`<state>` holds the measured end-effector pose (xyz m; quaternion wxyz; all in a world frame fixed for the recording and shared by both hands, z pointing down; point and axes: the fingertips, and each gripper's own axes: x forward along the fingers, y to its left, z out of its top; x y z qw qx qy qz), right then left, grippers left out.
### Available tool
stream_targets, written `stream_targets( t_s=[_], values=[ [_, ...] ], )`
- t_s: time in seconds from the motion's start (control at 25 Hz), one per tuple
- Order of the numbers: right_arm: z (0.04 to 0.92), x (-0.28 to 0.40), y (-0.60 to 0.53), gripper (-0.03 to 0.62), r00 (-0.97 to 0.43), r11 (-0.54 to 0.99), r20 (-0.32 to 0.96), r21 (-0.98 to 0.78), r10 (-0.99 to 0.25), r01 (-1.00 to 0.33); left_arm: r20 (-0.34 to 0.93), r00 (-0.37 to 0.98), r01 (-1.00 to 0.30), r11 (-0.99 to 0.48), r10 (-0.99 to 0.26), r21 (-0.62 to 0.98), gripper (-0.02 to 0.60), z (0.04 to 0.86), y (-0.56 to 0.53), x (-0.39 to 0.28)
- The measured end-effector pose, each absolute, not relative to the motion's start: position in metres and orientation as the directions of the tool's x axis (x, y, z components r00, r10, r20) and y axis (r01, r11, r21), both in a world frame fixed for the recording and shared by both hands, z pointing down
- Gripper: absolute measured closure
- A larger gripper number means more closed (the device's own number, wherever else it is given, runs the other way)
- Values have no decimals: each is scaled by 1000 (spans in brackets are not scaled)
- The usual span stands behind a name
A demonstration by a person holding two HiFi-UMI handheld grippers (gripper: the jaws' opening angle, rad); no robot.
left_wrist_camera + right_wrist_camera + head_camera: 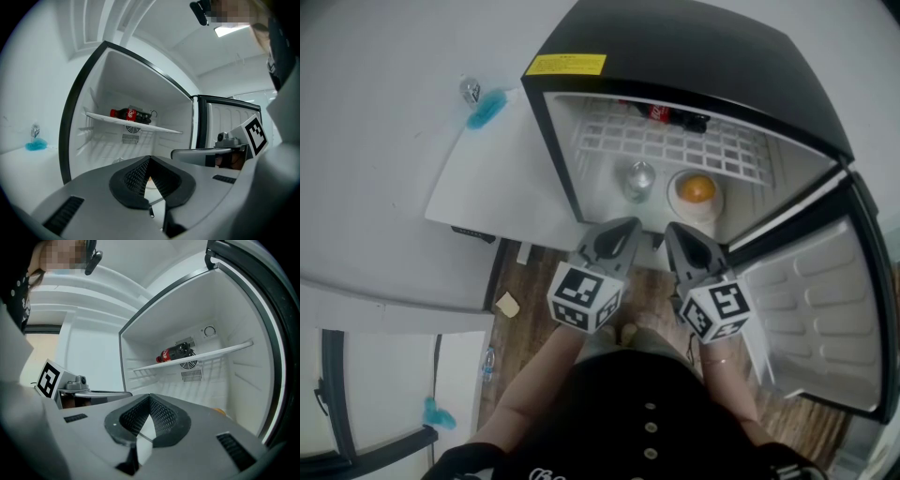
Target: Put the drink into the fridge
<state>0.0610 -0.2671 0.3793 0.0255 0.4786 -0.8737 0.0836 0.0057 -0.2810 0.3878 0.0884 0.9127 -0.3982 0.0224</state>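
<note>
The fridge (pixel 694 56) stands open, its door (pixel 825 319) swung wide to the right, so the whole front is free. A wire shelf (pixel 609 141) spans the inside.

Both tools hang side by side just outside the opening and point in, roughly level. The left tool (pixel 619 230) has its pads pressed together with nothing between them, and the right tool (pixel 677 234) looks the same, closed and empty.

The bottle (pixel 667 114) already lies on its side at the back of the shelf. Its long axis runs across the fridge, with the cap toward the left wall. It is ahead of and above both tools, about midway between them, perhaps slightly nearer the right one.

Below the shelf, a glass (pixel 639 178) and a cup (pixel 697 190) holding something orange sit on the fridge floor, just ahead of the tool tips.

The drink seems placed. Backing straight out looks clear, and the right hand is nearer the door.
</note>
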Motion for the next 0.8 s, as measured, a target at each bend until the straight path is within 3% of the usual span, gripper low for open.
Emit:
stream_targets(
  t_s=[0.8],
  values=[
    [375, 54, -264, 586, -564, 555, 125, -100, -816, -826, 112, 678, -734, -660, -727, 162, 577, 388, -276, 7]
  ],
)
